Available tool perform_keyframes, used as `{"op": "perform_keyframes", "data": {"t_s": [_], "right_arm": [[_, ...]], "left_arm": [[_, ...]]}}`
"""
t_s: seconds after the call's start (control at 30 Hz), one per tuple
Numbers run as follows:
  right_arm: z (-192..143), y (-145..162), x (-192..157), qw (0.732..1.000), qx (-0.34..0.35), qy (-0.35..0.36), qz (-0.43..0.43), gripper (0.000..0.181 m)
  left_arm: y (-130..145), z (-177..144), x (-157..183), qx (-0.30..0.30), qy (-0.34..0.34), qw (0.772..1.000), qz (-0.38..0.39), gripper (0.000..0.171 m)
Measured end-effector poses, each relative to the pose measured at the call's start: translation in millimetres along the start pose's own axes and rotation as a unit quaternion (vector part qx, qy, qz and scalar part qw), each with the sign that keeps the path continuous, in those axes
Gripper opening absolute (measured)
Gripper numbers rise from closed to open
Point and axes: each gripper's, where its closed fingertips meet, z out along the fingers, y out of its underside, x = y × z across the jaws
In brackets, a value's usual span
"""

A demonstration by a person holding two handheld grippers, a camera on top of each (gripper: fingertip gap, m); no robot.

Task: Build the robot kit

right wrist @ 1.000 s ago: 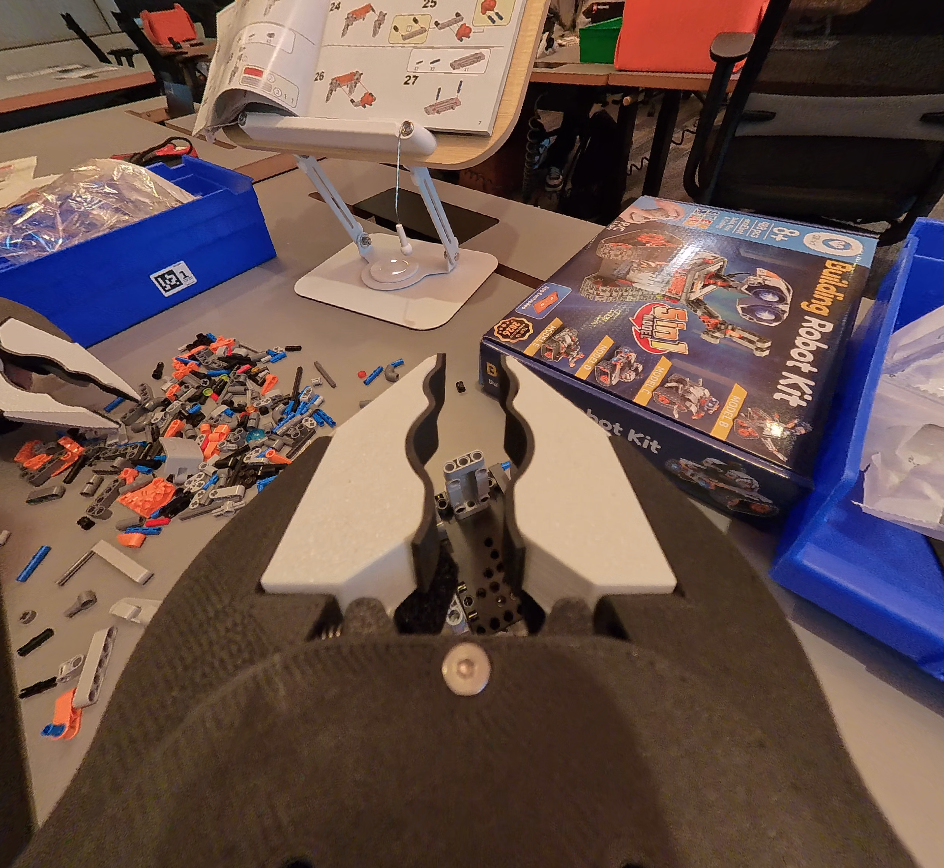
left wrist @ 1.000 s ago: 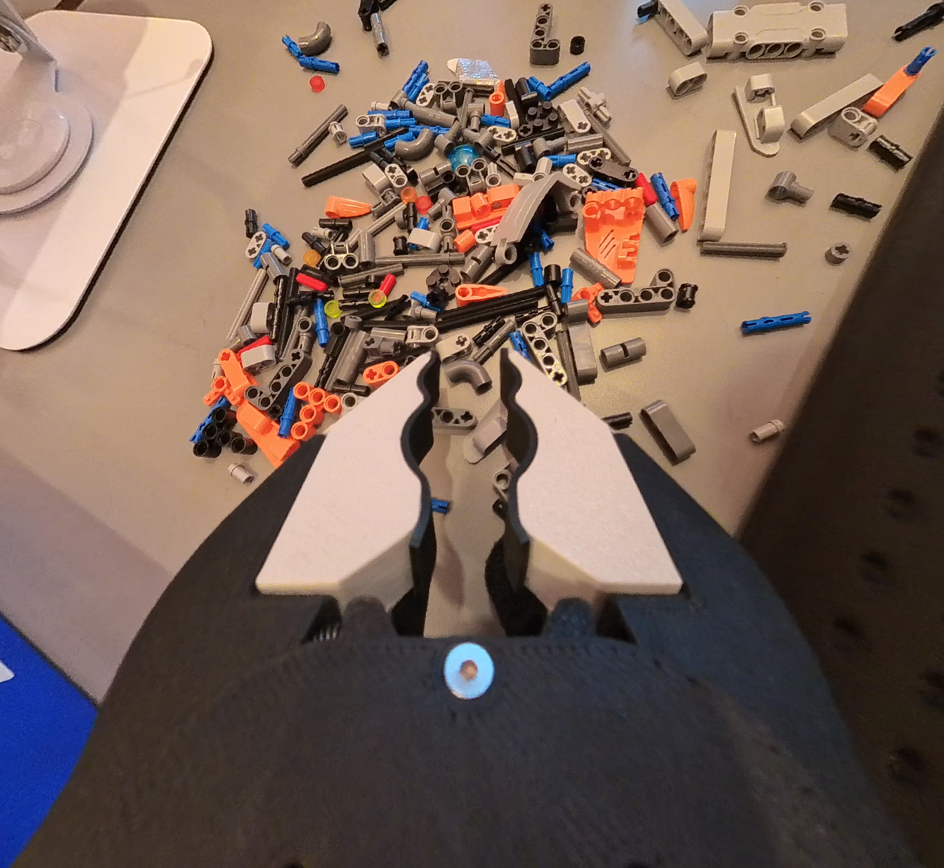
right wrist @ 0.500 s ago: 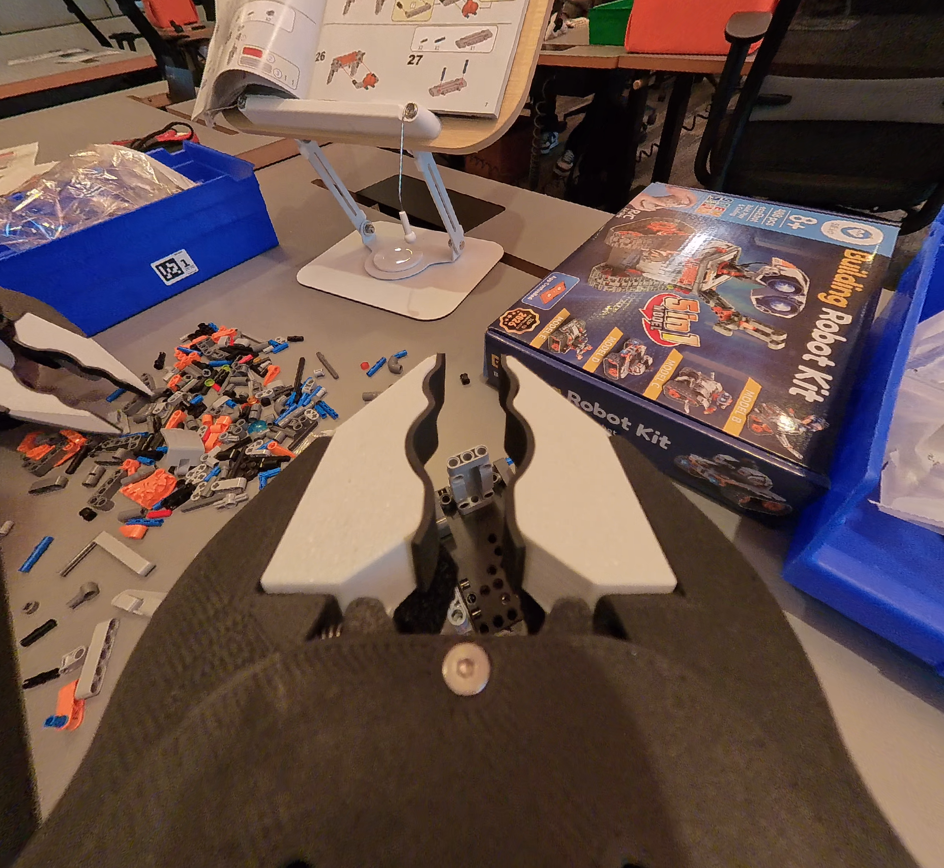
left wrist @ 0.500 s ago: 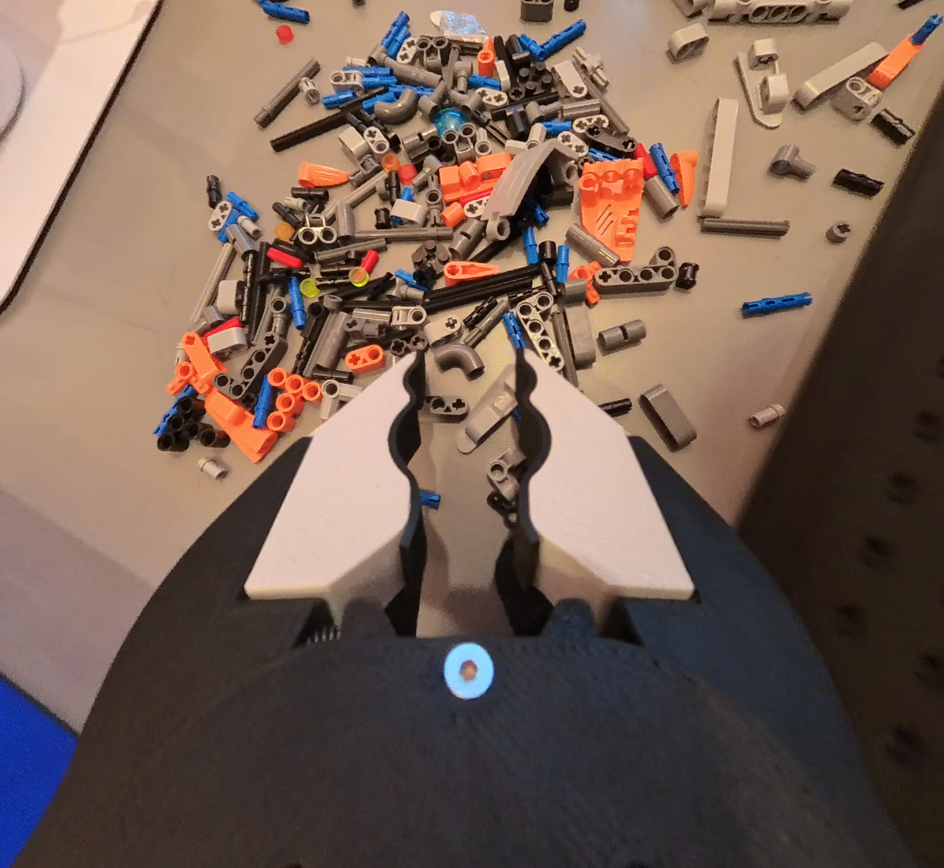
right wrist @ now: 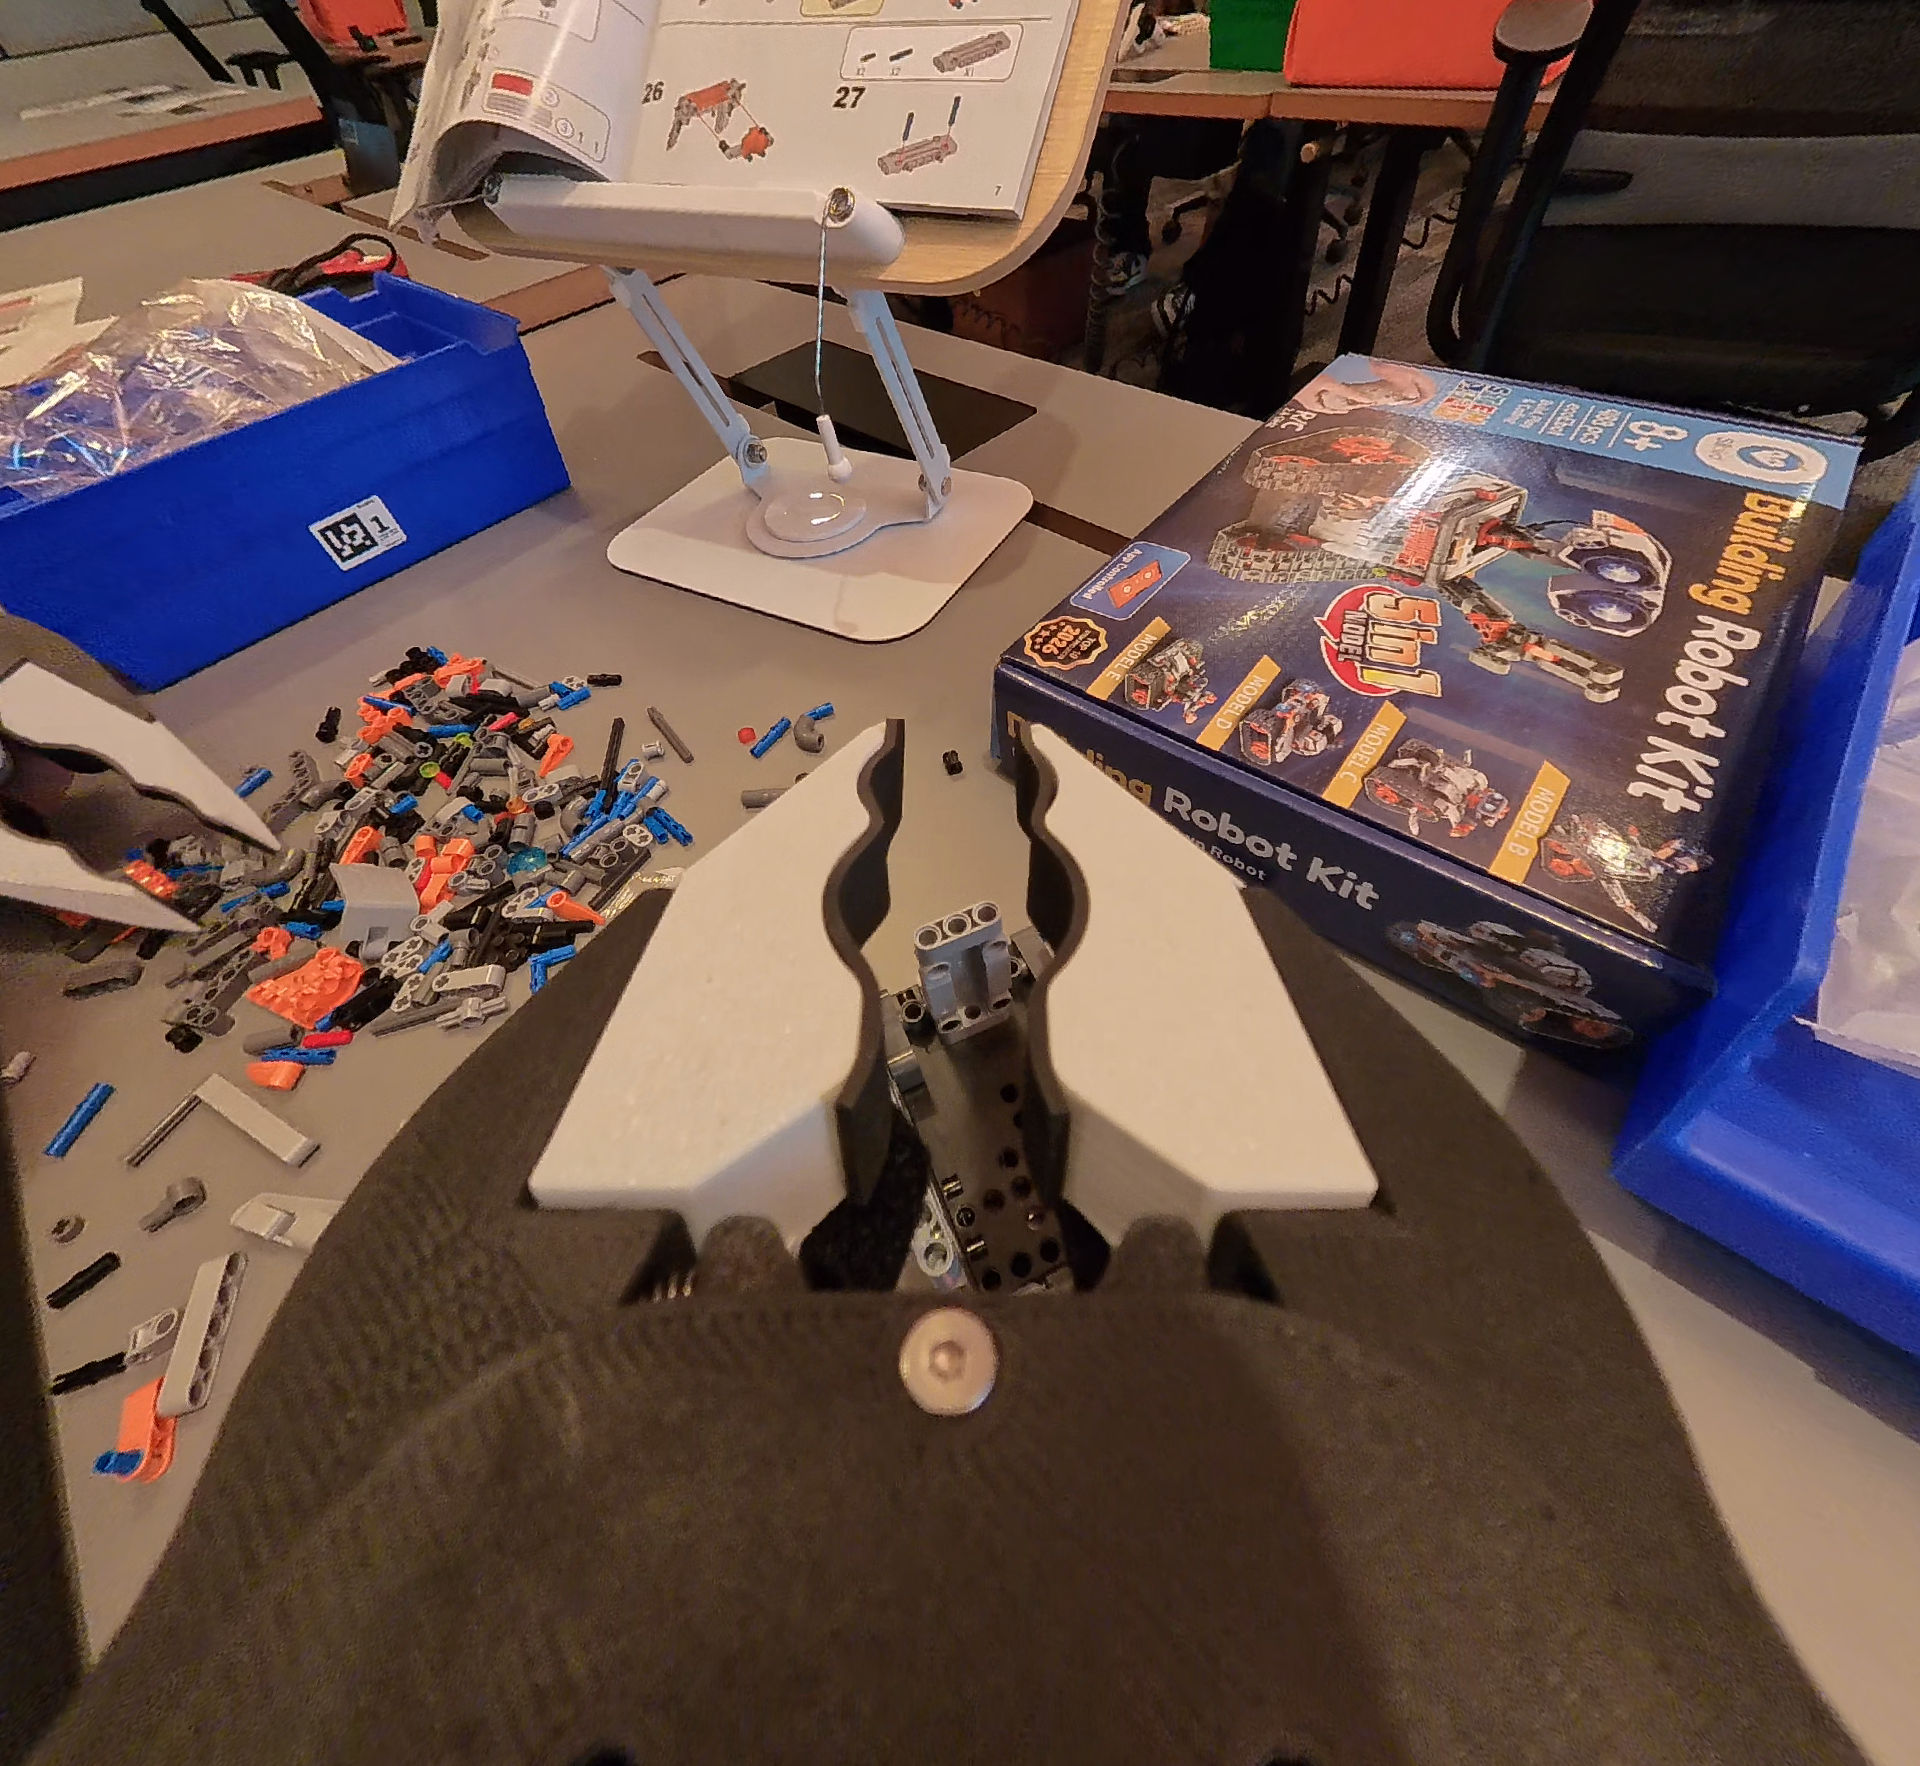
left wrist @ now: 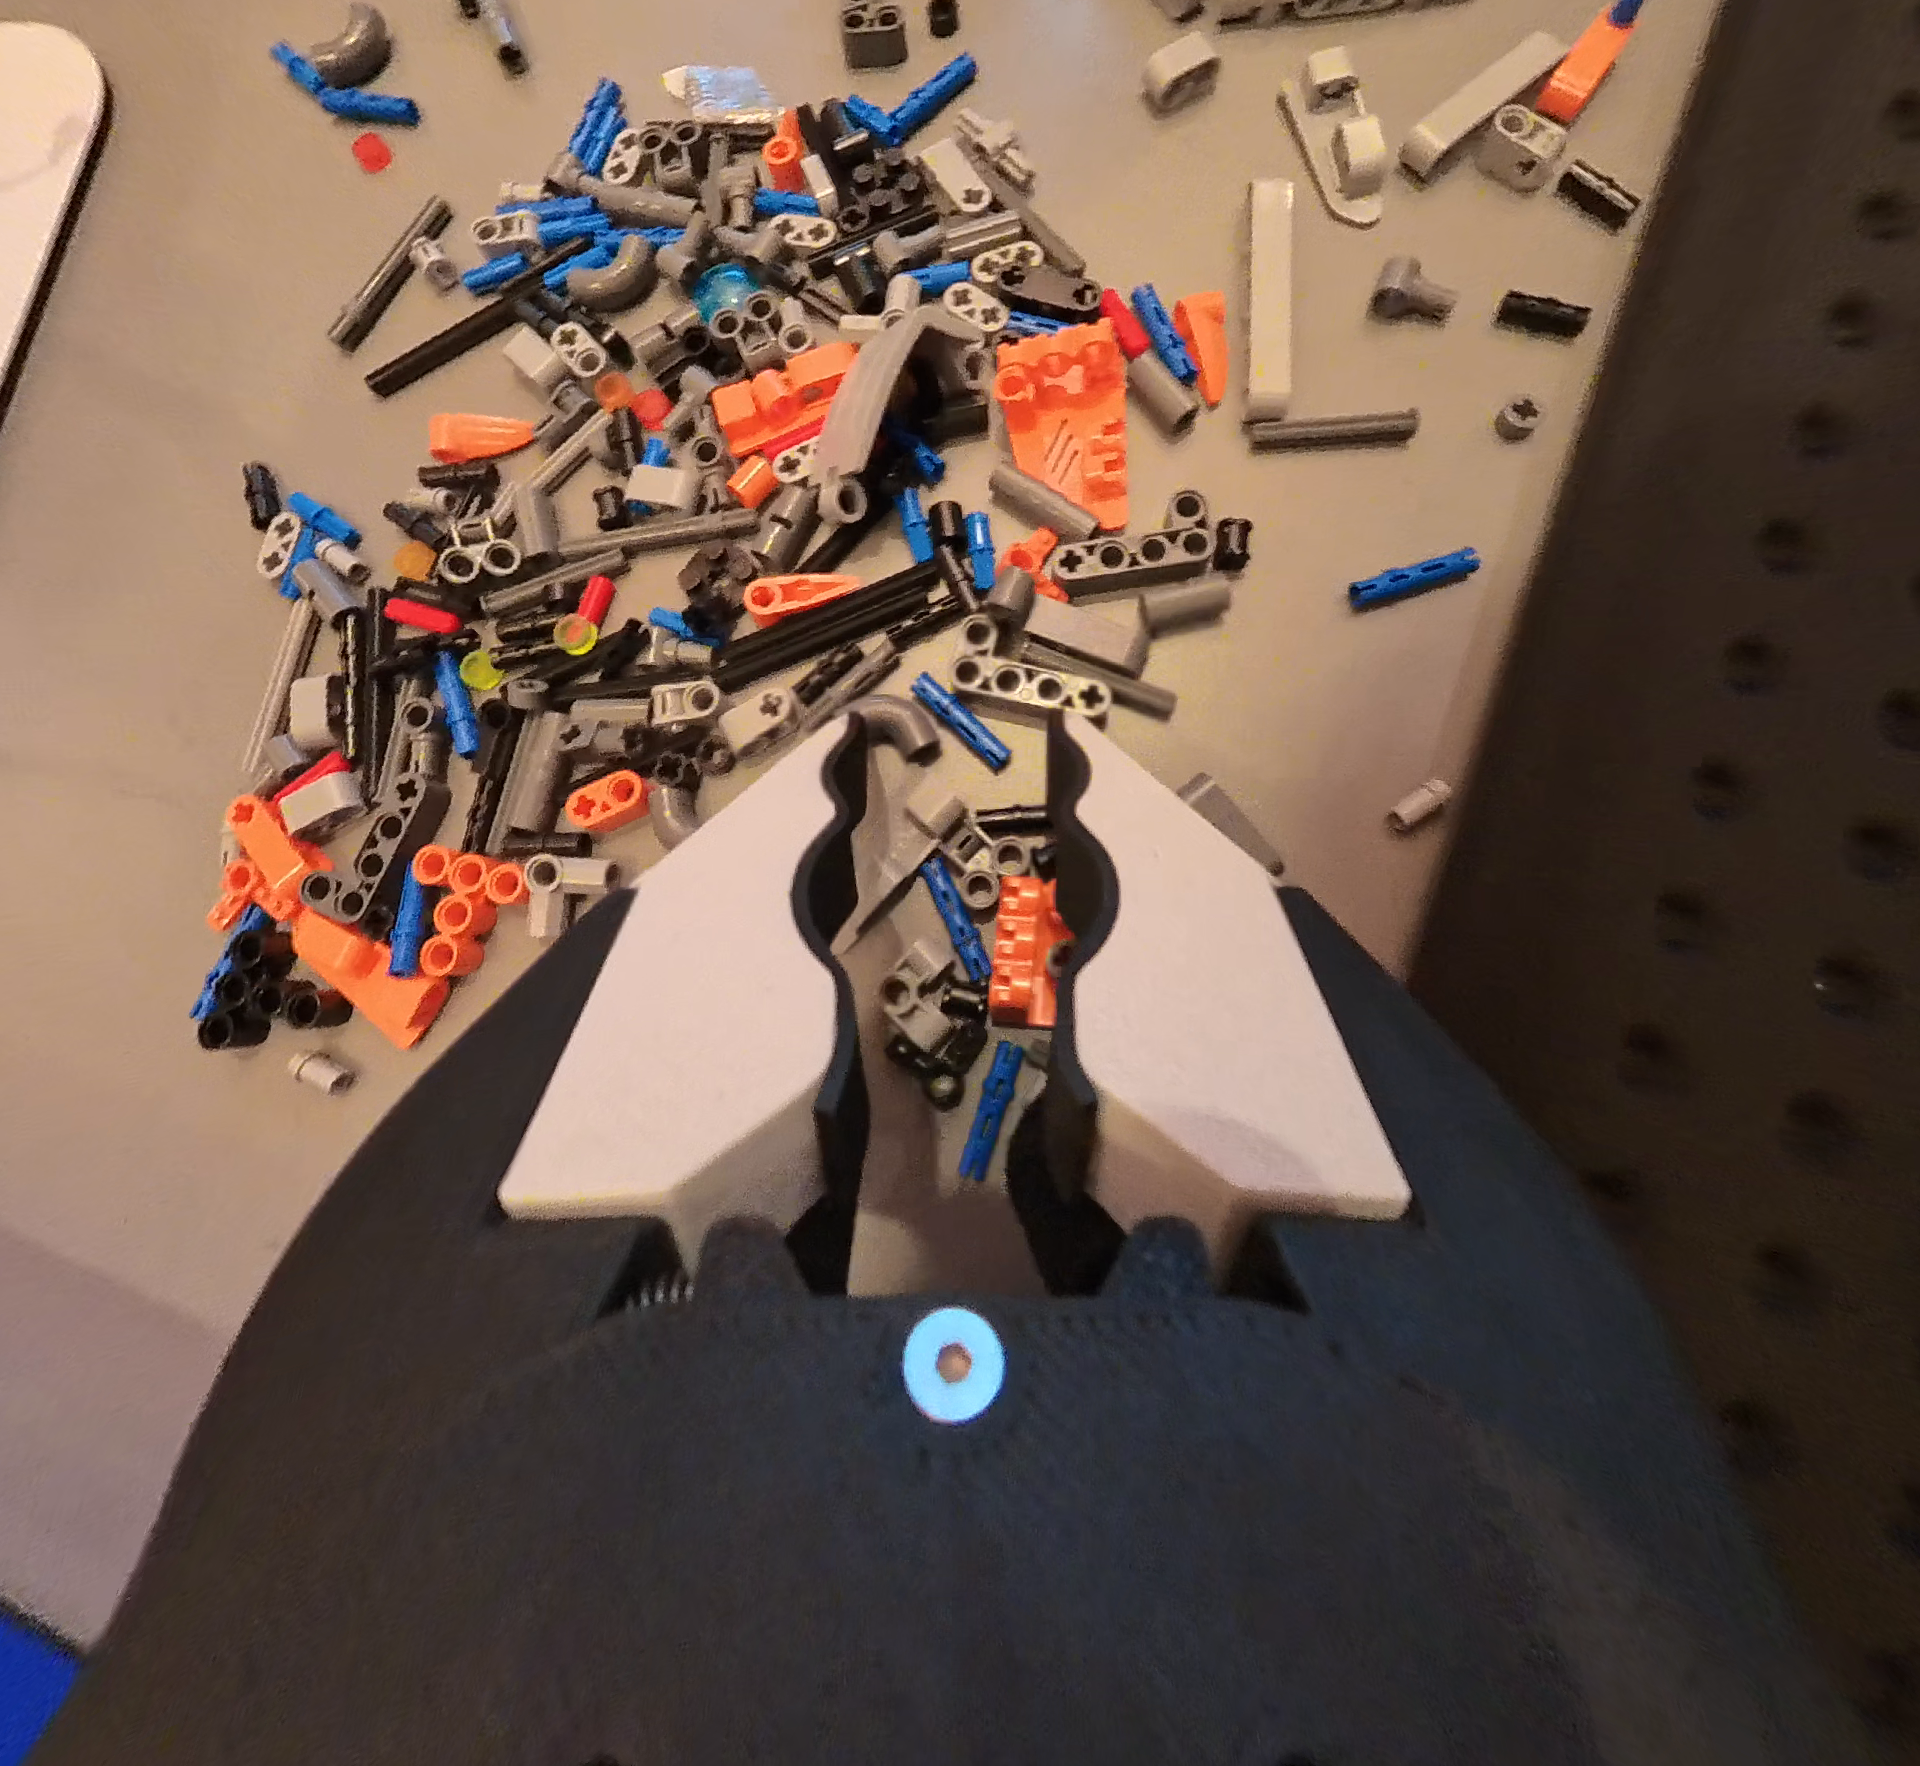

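the left gripper [left wrist: 951, 740], jaws parted and empty, hangs low over the pile of small building pieces [left wrist: 727, 511] mid-frame (an orange piece [left wrist: 1023, 947] sits between them), while the right gripper [right wrist: 956, 740] clamps a dark half-built assembly [right wrist: 961, 1041] at lower centre.

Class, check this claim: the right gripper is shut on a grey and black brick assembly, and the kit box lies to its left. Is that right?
One slip. The right wrist view shows the kit box lying to the right of the right gripper, which is shut on the grey and black brick assembly.
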Motion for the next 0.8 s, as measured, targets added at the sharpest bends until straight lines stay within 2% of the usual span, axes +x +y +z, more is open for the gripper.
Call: {"op": "perform_keyframes", "data": {"t_s": [0.33,0.6,0.7,0.8], "right_arm": [[0.1,1.3,0.5,1.000,-0.002,0.000,0.000,0.019],[2.5,4.3,0.1,1.000,-0.009,-0.001,-0.001,0.019],[3.1,5.3,0.3,1.000,-0.010,-0.002,0.000,0.019],[3.6,5.8,-0.1,1.000,-0.012,-0.002,0.000,0.019]], "left_arm": [[-9.8,-14.6,9.6,0.036,-0.003,0.999,0.026,0.027],[9.2,-25.2,0.3,0.023,-0.036,0.999,-0.002,0.028],[21.0,-26.3,0.3,0.003,-0.027,0.999,-0.019,0.037],[26.2,-30.0,1.7,0.001,-0.023,0.999,-0.023,0.038]]}}
